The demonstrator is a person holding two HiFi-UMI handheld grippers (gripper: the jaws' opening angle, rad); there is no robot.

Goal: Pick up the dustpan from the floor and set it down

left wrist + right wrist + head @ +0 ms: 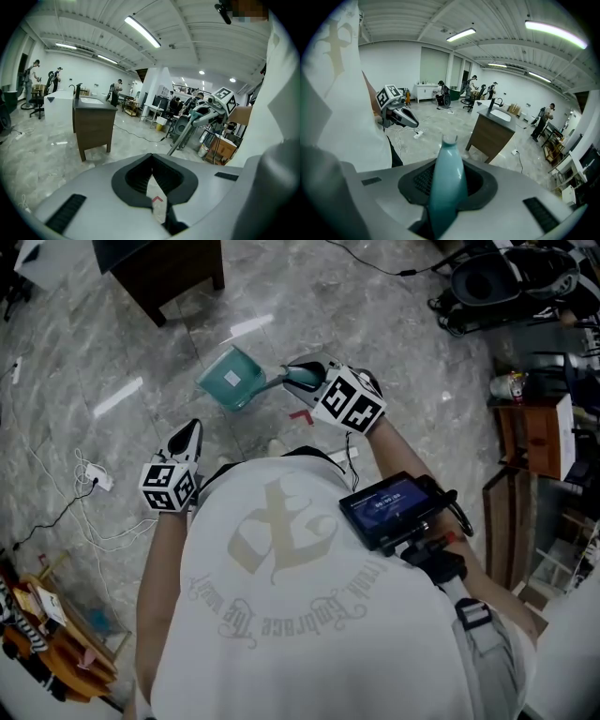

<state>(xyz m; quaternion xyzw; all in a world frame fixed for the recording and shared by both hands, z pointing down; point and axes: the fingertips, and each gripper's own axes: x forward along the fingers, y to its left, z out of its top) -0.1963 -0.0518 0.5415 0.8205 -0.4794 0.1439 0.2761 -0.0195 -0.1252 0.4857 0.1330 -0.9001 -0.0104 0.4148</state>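
Note:
The teal dustpan [232, 378] hangs above the grey marble floor, its pan to the left and its long handle [447, 180] running back into my right gripper [292, 374]. In the right gripper view the jaws are shut on that handle, which rises between the black pads [476, 183]. My left gripper [194, 425] is lower left, apart from the dustpan, its jaws shut with nothing between them [152, 161]. In the left gripper view the right gripper [211, 110] shows ahead, with the dustpan's handle [180, 138] slanting down from it.
A dark wooden cabinet [164, 268] stands on the floor beyond the dustpan. White cables and a power strip [97, 476] lie at the left. A red mark [300, 415] is on the floor. Black equipment [506, 282] and wooden shelves [534, 437] line the right.

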